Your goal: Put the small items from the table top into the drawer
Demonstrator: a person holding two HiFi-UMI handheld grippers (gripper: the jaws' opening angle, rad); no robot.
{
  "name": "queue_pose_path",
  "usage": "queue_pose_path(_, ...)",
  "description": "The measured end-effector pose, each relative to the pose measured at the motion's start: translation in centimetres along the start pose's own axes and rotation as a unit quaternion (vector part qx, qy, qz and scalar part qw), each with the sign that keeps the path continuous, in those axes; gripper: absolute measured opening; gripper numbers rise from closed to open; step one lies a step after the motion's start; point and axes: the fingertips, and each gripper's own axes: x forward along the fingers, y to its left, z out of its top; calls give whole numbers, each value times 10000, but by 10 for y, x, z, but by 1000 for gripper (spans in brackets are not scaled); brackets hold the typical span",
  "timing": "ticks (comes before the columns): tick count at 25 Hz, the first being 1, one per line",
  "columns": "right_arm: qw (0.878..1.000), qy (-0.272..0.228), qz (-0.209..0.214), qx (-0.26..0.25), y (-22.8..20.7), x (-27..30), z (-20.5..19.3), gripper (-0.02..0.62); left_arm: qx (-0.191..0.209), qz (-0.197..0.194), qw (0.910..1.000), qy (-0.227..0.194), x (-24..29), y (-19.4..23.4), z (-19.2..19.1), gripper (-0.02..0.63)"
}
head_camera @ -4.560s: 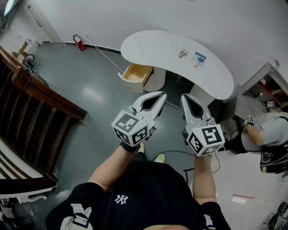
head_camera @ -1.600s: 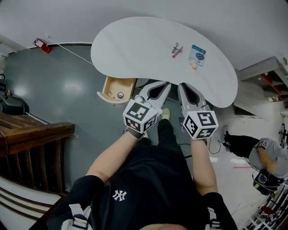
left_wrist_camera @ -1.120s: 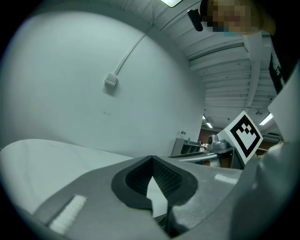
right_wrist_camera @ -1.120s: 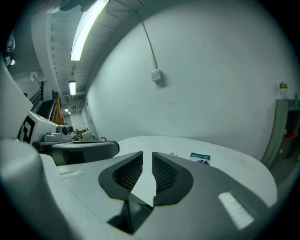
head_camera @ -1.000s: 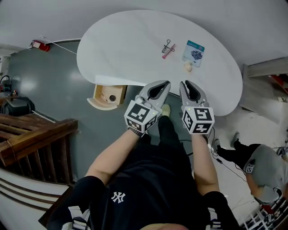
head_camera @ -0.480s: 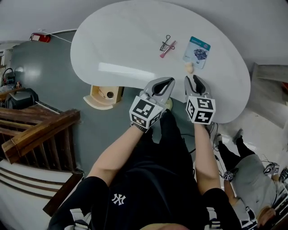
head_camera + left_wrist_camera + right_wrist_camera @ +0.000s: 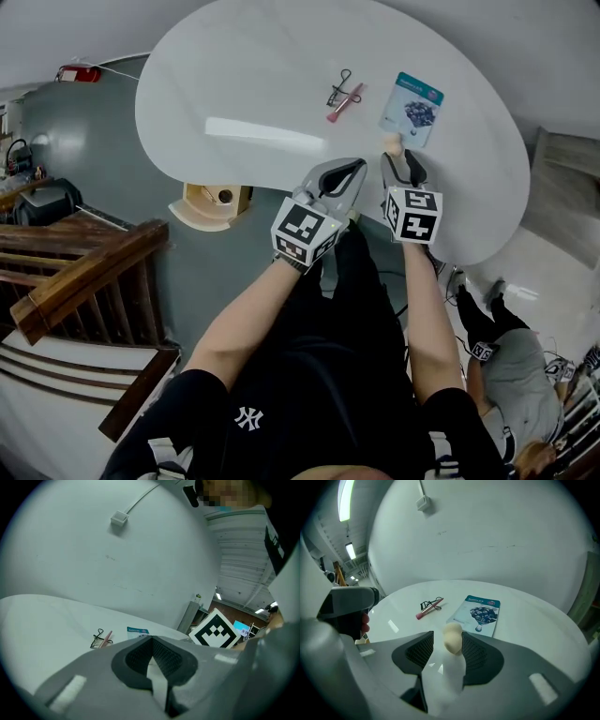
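On the white table (image 7: 244, 75) lie an eyelash curler with a pink handle (image 7: 343, 92) (image 7: 428, 607) (image 7: 101, 639), a blue packet (image 7: 412, 106) (image 7: 479, 614) (image 7: 138, 631) and a beige egg-shaped sponge (image 7: 392, 142) (image 7: 452, 638). My right gripper (image 7: 401, 159) (image 7: 447, 640) is open; its jaws have just been opening. The sponge rests on the table between its tips, and the pads do not press on it. My left gripper (image 7: 359, 167) (image 7: 151, 641) is shut and empty, hovering at the table's near edge, left of the right one.
A wooden drawer (image 7: 214, 202) stands open under the table's near left edge with a small round item inside. A dark wooden railing (image 7: 75, 281) runs at the left. Another person (image 7: 511, 366) is on the floor at the lower right. A wall rises behind the table.
Both grippers came down and forward to the table's near edge. The right gripper's jaws went from nearly shut to wide, and now frame the sponge.
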Motion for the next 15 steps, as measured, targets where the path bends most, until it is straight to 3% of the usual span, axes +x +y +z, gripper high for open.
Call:
queue_pose_path(8, 9993, 342, -11, -177, -5, 23, -14, 214, -131, 87, 9998, 157, 12, 11, -13, 0)
queue_pose_path(11, 9991, 376, -71, -160, -10, 25, -17, 156, -169, 137, 9996, 184, 10, 14, -17, 0)
queue_pose_path(15, 9995, 297, -62, -99, -10, 19, -11, 143, -220, 198, 9995, 147, 3, 14, -17, 0)
